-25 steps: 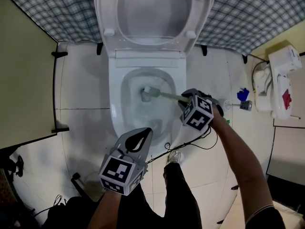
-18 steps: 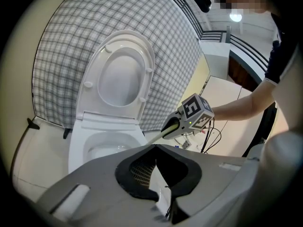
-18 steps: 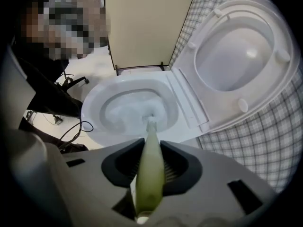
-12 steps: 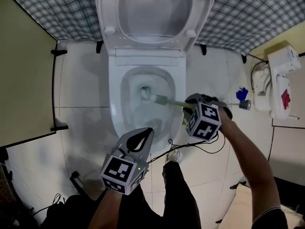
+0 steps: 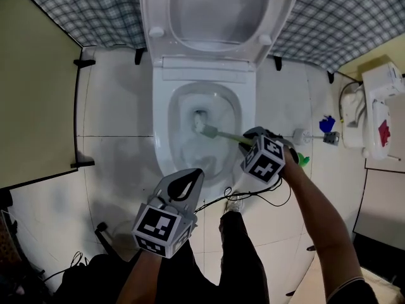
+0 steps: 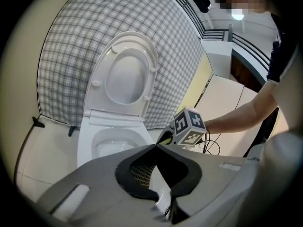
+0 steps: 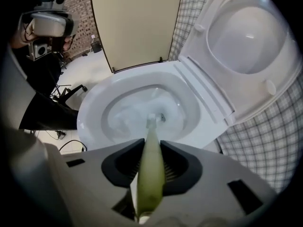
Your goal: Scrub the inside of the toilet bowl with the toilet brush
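Nearest me, the left hand-held gripper (image 5: 190,181) hangs at 6 o'clock from the toilet bowl (image 5: 162,138), just outside its front rim, with its jaws together on nothing. It does no work there, and a wide sweep of the handle could knock against it.

At about 4 o'clock the right hand-held gripper (image 5: 252,138) points steeply down, its jaws clamped on the pale green handle of the toilet brush (image 5: 223,135). The head sits low in the bowl, right by the drain hole. That handle looks slim and smooth, so I'd guess a hard push against the porcelain could twist it or slide it through the pads.

A black cable (image 5: 256,196) loops over the floor (image 5: 114,170) at 5 o'clock, close to the person's shoe (image 5: 233,206). A quick flick of the head past the rim would spray water over both.

Farthest, at 12 o'clock, the lid (image 5: 218,11) stands raised. A bump could bring it down.
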### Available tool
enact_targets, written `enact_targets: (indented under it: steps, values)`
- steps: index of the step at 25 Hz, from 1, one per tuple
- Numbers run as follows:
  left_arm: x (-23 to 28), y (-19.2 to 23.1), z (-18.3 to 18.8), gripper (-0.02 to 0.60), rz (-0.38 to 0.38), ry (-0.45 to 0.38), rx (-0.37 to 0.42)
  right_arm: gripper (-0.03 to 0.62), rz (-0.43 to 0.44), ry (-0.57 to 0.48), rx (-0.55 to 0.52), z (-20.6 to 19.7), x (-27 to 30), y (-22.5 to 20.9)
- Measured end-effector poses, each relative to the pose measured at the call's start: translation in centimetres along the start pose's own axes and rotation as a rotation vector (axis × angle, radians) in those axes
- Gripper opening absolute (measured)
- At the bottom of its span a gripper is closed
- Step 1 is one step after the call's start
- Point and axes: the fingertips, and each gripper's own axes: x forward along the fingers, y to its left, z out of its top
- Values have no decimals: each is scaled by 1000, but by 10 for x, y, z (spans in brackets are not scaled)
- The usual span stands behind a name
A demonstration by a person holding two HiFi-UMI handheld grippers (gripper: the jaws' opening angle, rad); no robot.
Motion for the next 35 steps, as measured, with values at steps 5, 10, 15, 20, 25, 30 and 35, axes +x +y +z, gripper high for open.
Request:
enact_targets:
  steps: [5, 10, 15, 20, 25, 30, 35]
  values:
    - [-1, -10, 3, 0, -22, -5, 0, 123, 0, 8, 34, -24, -42, 17]
    - [-1, -10, 6, 0, -26, -12, -1, 123, -3, 40, 50, -29, -54, 30]
    - [-6, -11, 0, 0, -22, 2, 3, 123, 16, 49, 102, -22, -22, 36]
    - [-14, -6, -7, 0, -8, 8, -5, 123, 37, 30, 204, -2, 12, 38]
    - [-20, -2, -10, 0, -3, 8, 0, 124, 40, 21, 226, -3, 8, 50]
    - [-22, 0, -11, 0, -1, 8, -2, 124, 67, 35, 177, -21, -28, 75]
    - [-20, -2, -14, 0, -10, 21, 7, 124, 98, 55, 122, -28, -57, 92]
